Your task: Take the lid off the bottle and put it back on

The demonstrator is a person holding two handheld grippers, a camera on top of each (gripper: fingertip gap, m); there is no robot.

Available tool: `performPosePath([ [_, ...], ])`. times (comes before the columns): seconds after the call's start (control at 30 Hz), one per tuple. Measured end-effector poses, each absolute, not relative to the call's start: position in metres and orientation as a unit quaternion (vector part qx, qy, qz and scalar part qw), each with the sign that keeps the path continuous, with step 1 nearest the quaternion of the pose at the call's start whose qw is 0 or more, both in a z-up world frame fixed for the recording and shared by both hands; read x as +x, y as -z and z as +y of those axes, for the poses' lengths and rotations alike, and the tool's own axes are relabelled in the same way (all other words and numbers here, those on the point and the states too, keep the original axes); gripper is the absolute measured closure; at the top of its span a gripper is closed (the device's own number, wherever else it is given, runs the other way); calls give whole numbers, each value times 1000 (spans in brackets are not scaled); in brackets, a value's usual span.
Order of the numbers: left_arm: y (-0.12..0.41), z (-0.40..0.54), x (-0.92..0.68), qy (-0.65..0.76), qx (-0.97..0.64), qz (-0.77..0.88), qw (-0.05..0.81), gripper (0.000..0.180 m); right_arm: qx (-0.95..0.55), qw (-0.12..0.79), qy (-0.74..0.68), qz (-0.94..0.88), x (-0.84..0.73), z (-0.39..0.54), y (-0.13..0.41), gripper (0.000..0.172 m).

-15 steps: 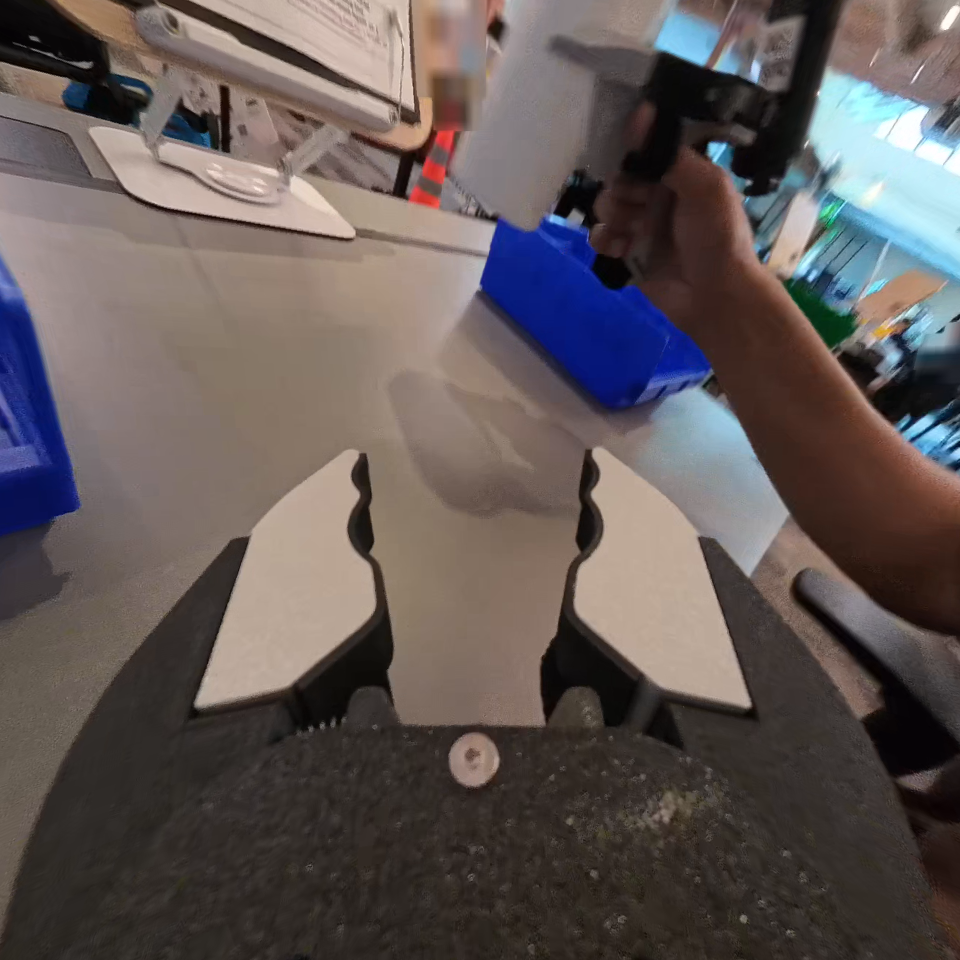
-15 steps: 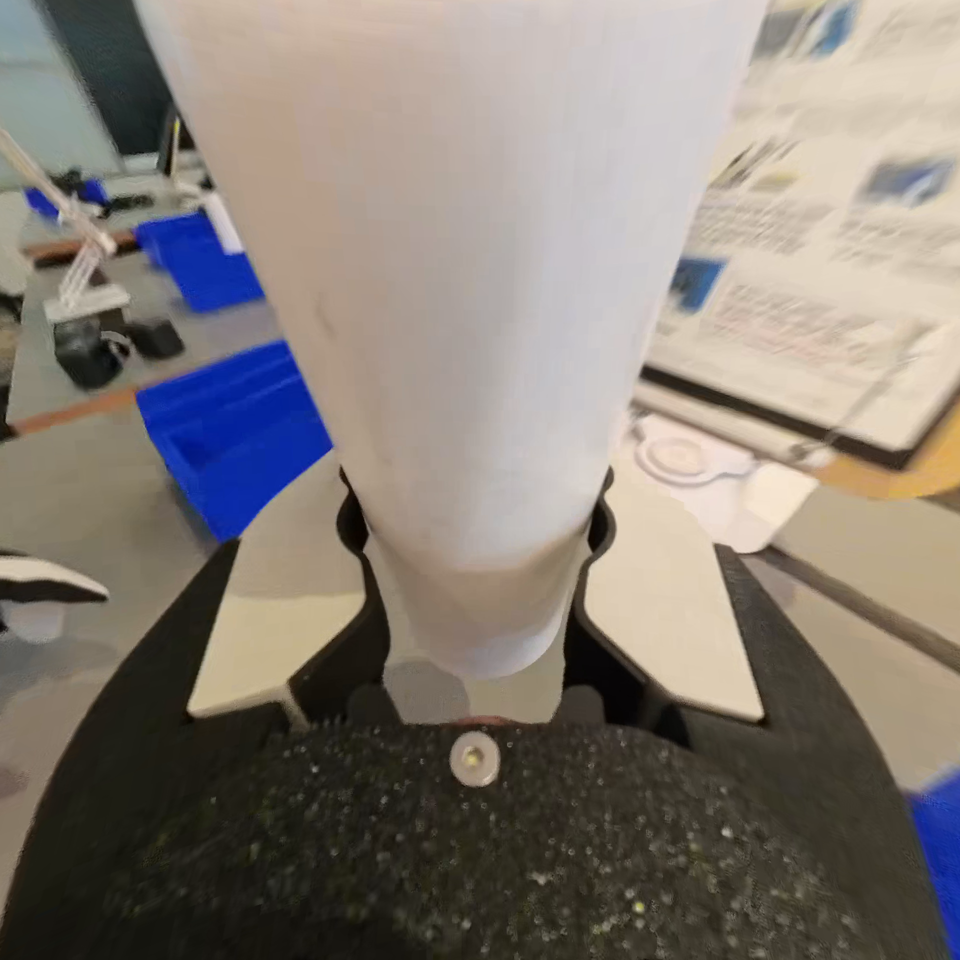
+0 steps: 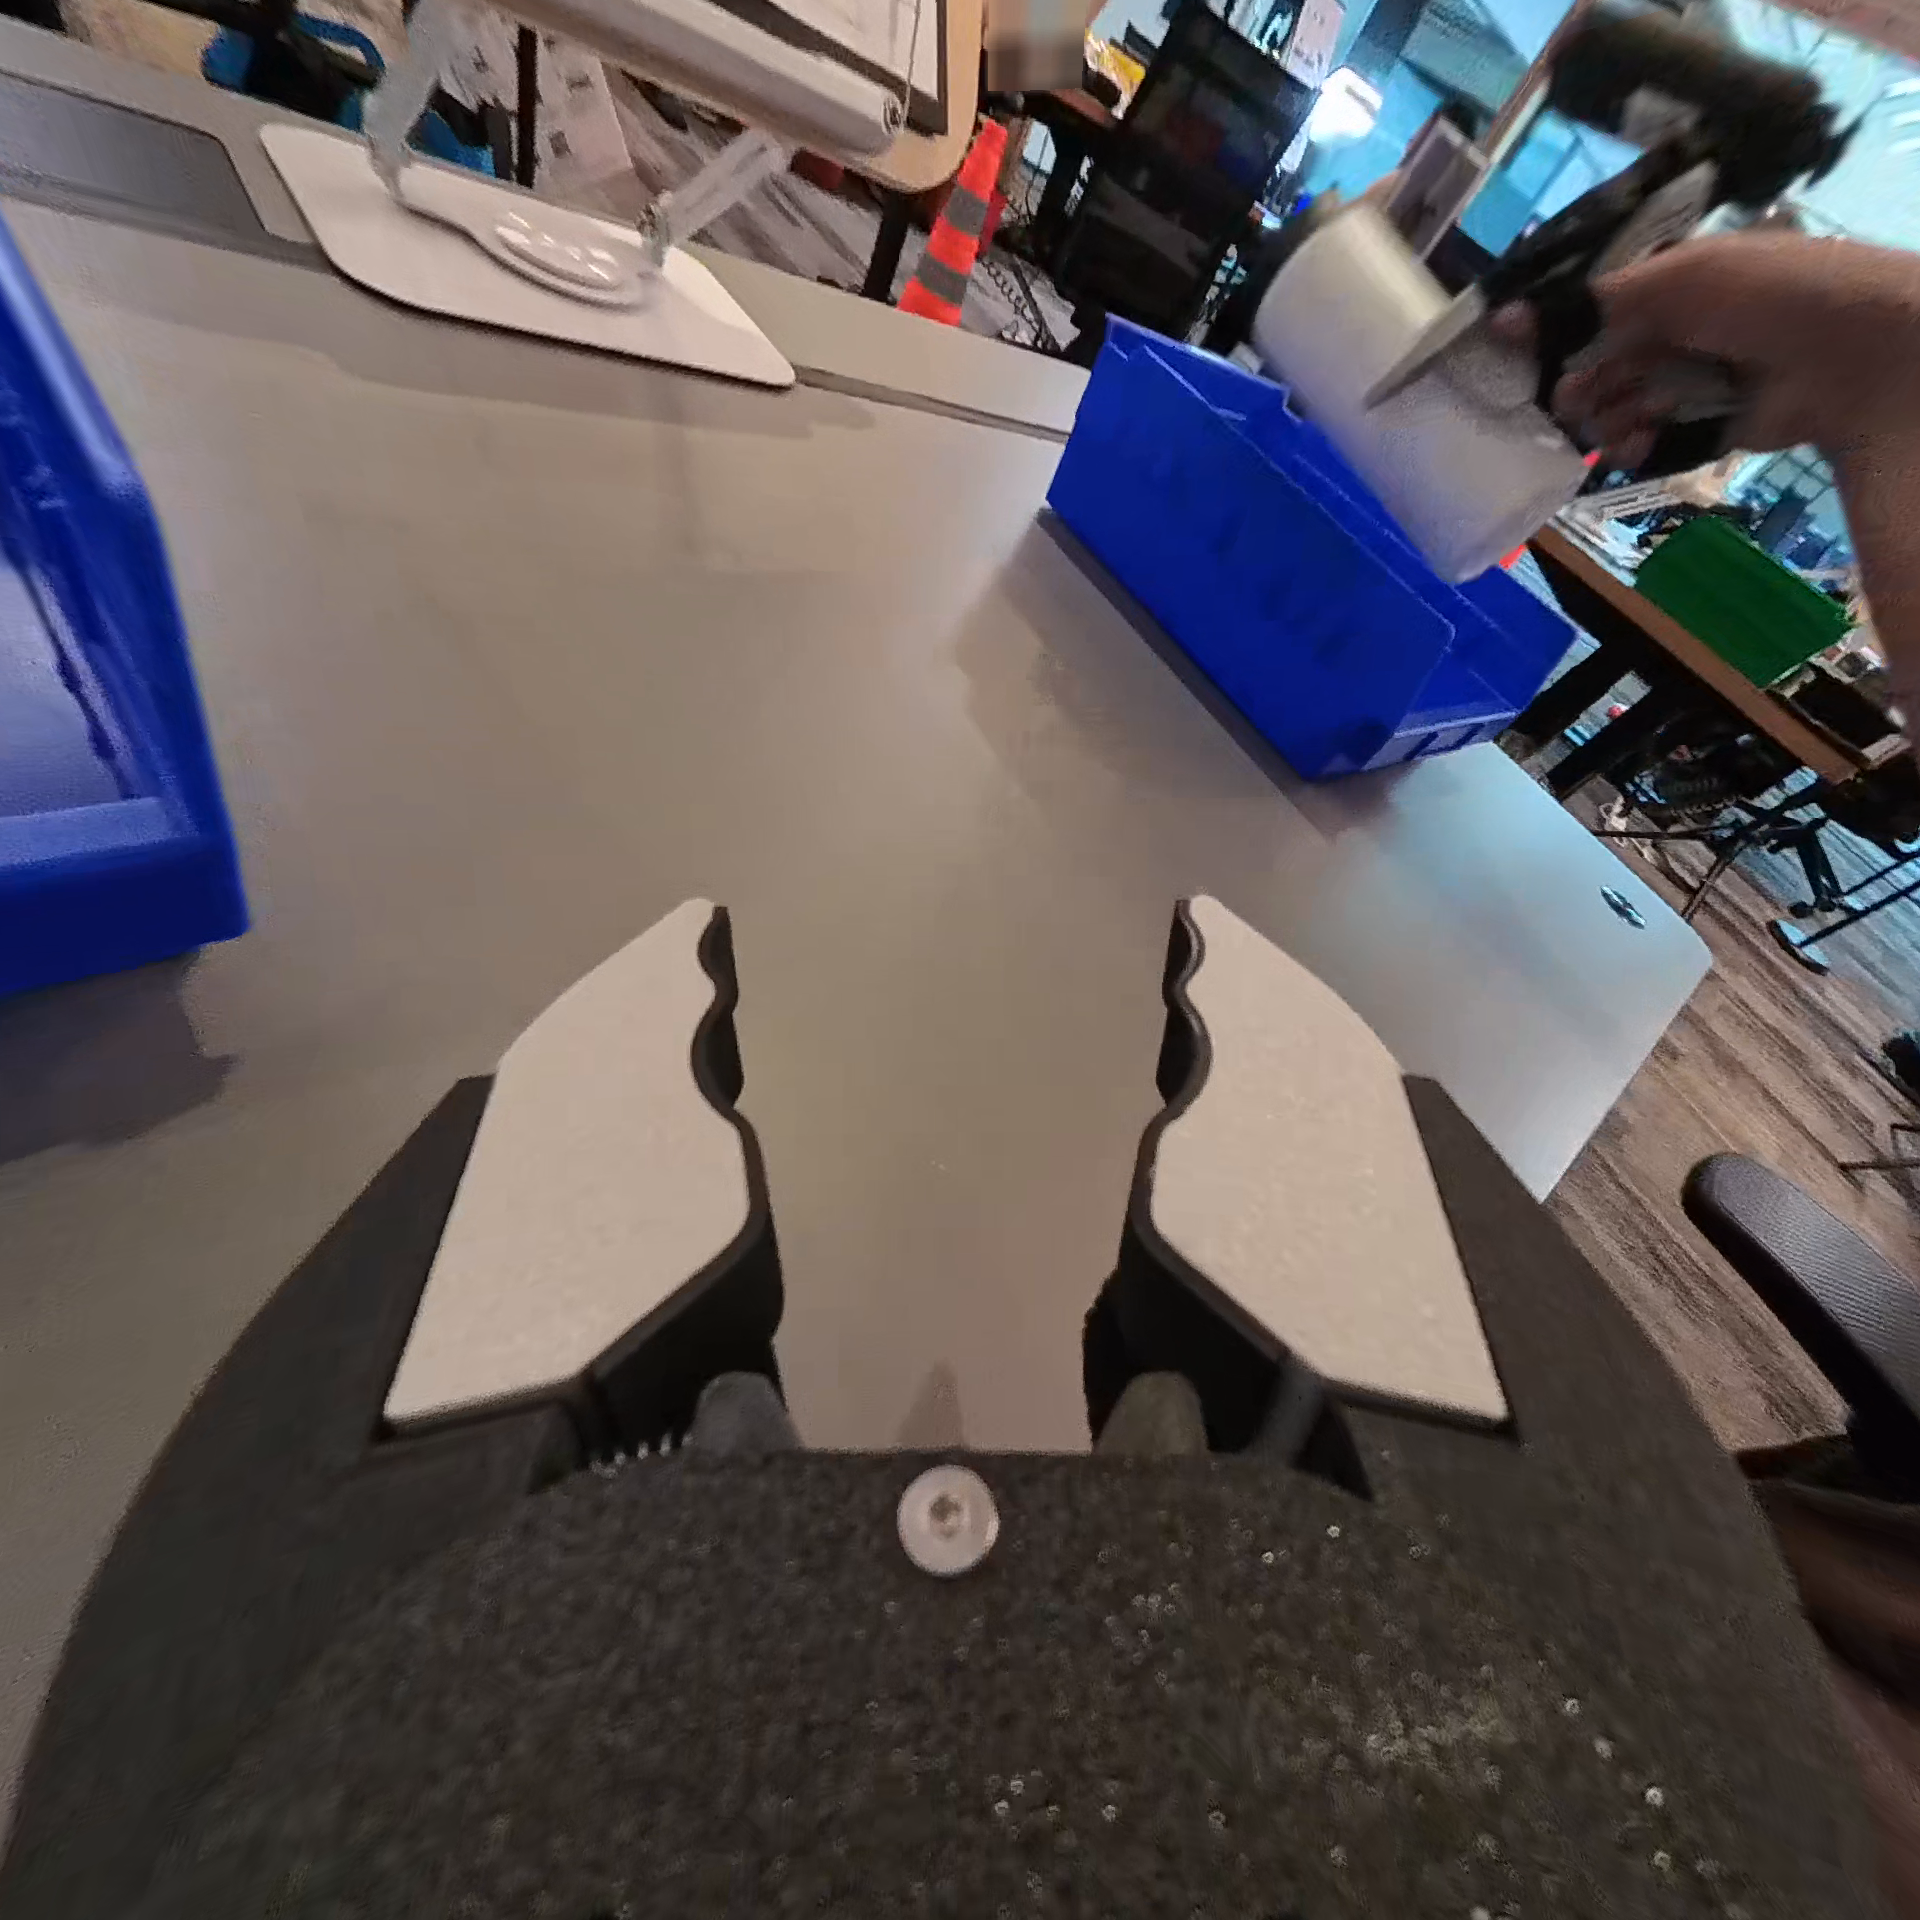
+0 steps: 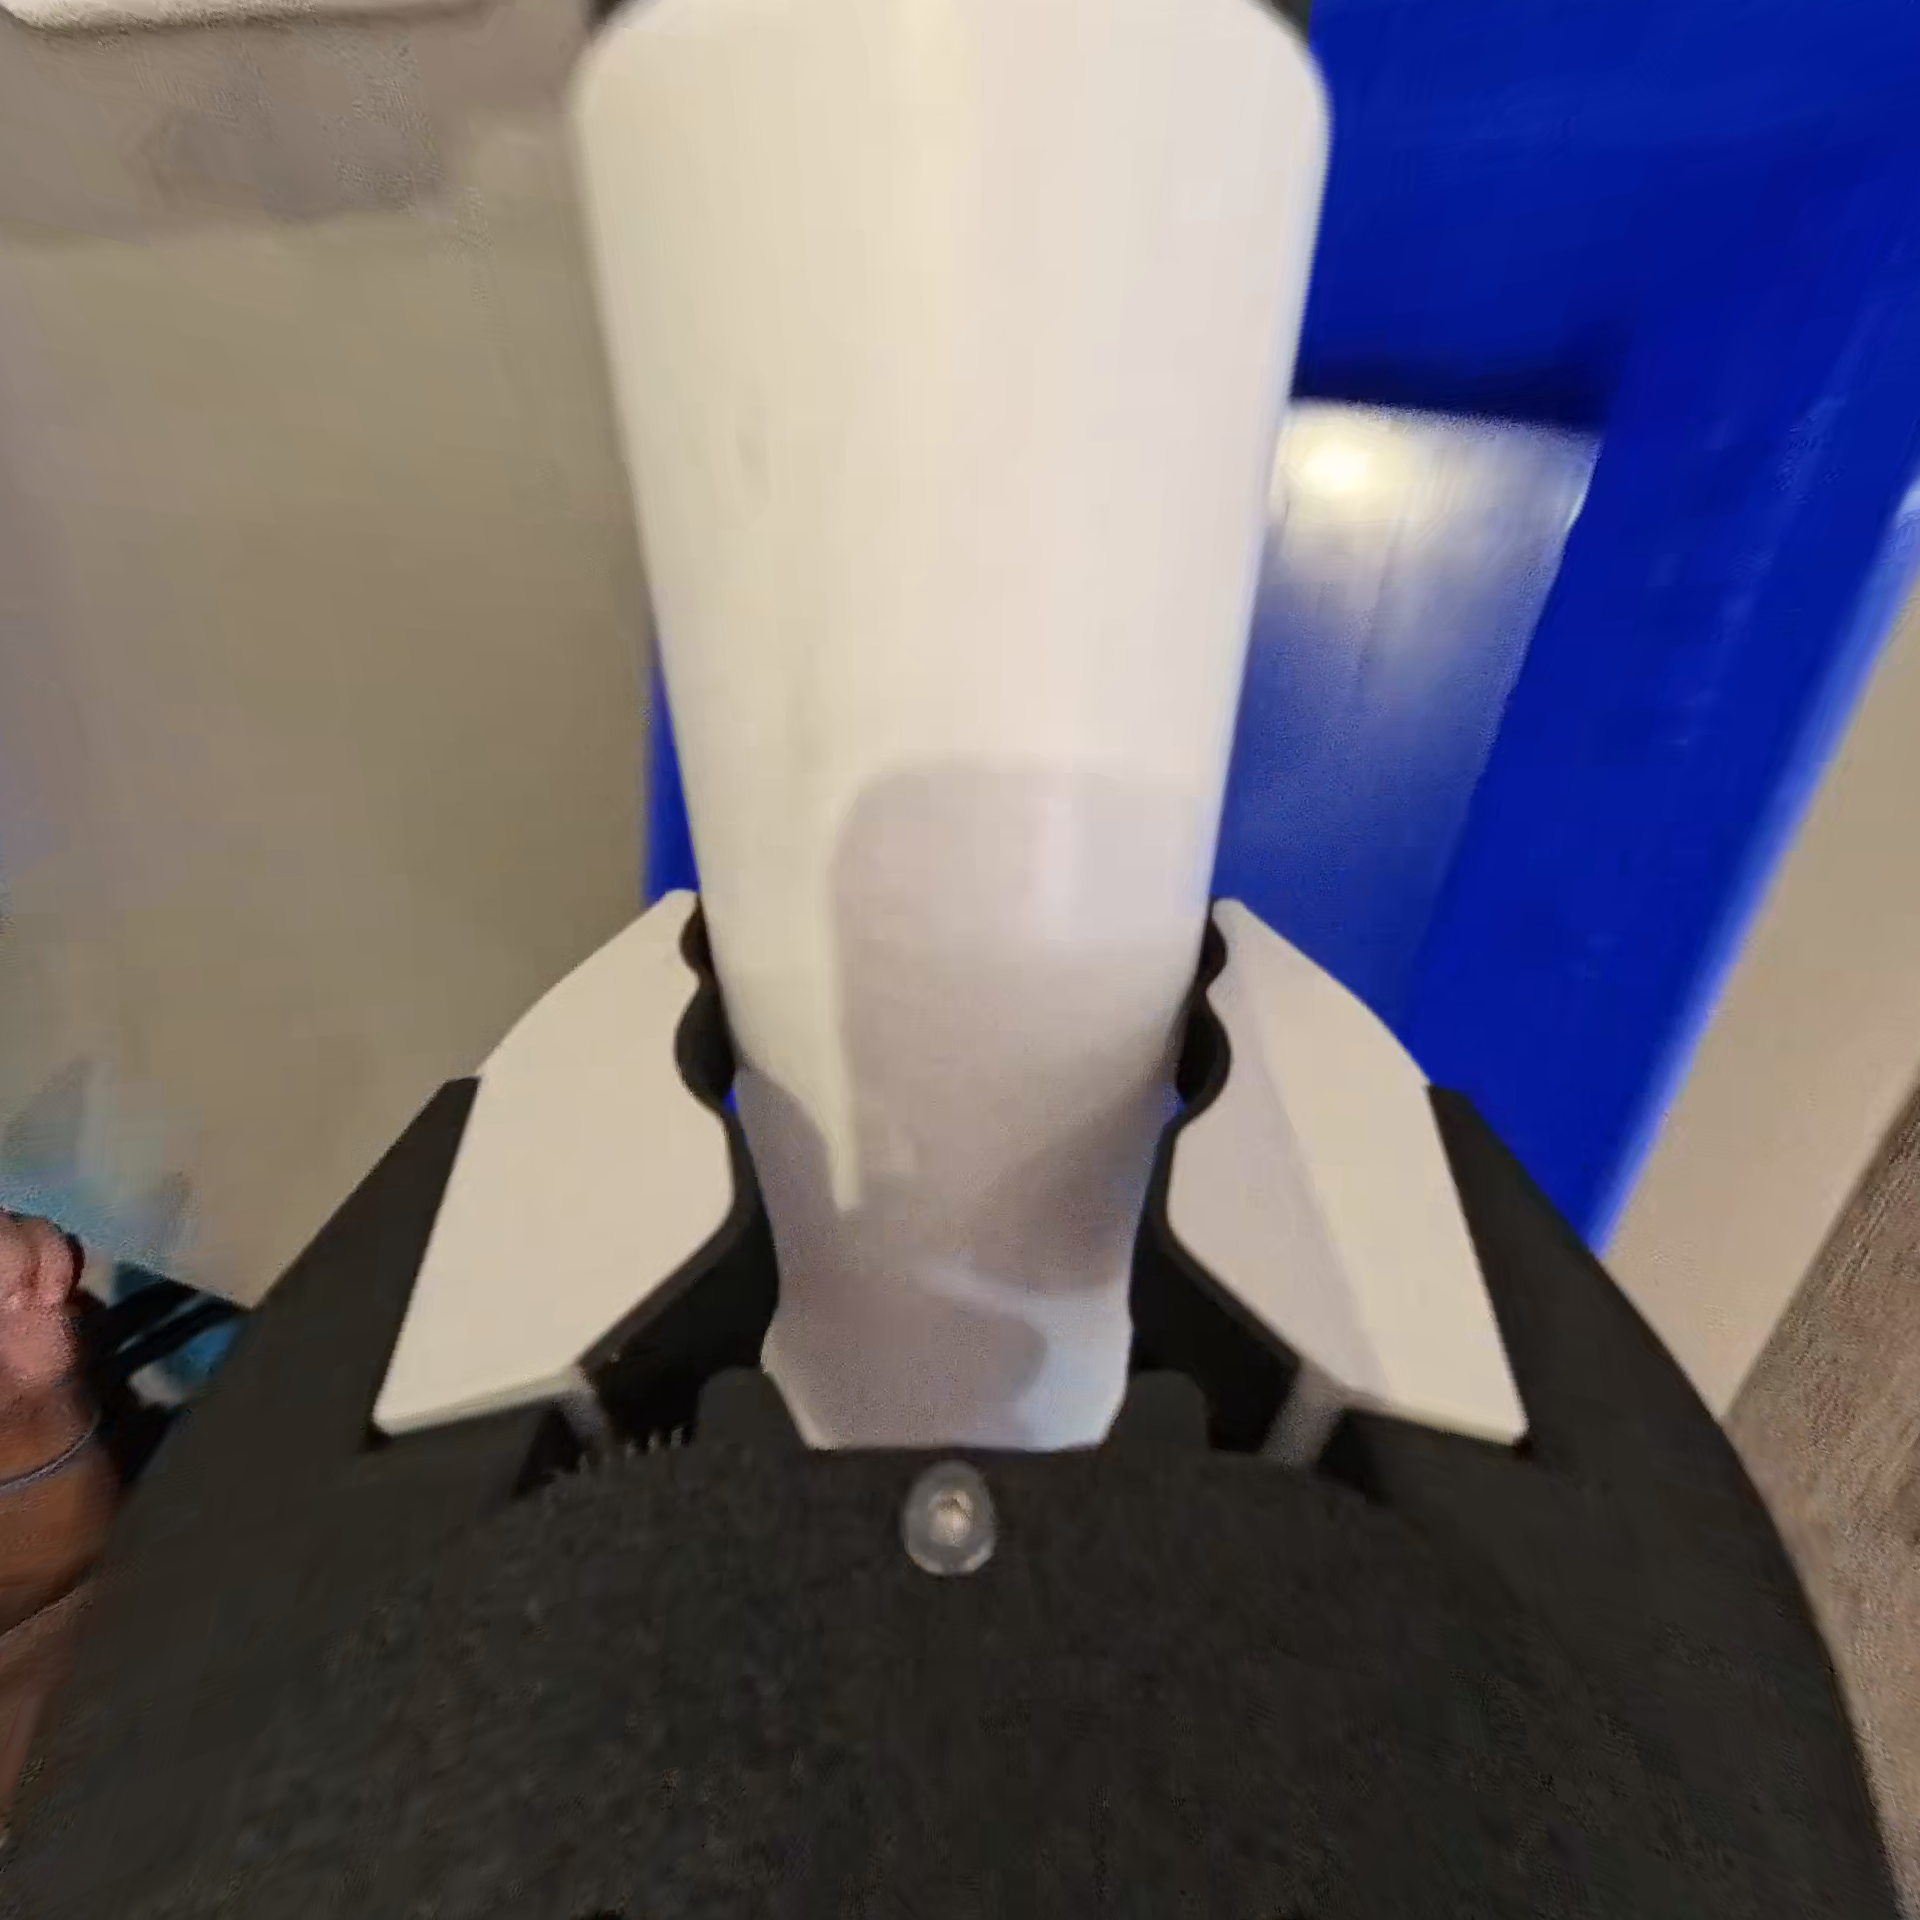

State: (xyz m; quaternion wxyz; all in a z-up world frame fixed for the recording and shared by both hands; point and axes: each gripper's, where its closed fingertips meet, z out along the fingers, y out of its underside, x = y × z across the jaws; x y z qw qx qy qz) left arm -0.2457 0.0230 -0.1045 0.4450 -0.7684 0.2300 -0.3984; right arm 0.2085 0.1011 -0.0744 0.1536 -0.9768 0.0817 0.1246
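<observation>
My right gripper (image 4: 951,997) is shut on a white bottle (image 4: 951,499); both pads press its sides, and it reaches away from the camera over a blue bin (image 4: 1621,623). Its far end is cut off by the frame's top edge, so I cannot see the lid. In the left wrist view the same bottle (image 3: 1392,384) hangs tilted in the air at the upper right, held by the other gripper (image 3: 1507,343) in a person's hand. My left gripper (image 3: 951,997) is open and empty over the bare grey table (image 3: 727,675).
A blue bin (image 3: 1278,582) stands on the table's right side, another blue bin (image 3: 83,675) at the left edge. A white stand base (image 3: 520,281) sits at the back. An orange cone, desks and a chair armrest (image 3: 1808,1288) lie beyond the table's edge.
The right gripper has swung the bottle to the right and lower, tilting it over the blue bin; its view now looks down at table and bin. The left gripper stays open and empty.
</observation>
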Motion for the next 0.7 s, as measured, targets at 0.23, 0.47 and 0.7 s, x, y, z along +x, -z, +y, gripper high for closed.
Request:
performPosePath([
  [0.23,117,30,-246,350,-785,256,443,102,-987,30,-116,108,210,82,164,87],
  [0.47,124,44,-272,227,-802,256,489,98,-984,76,-117,108,212,80,165,80],
  [0.7,128,49,-291,162,-815,239,502,99,-916,400,1,-11,184,61,46,85],
])
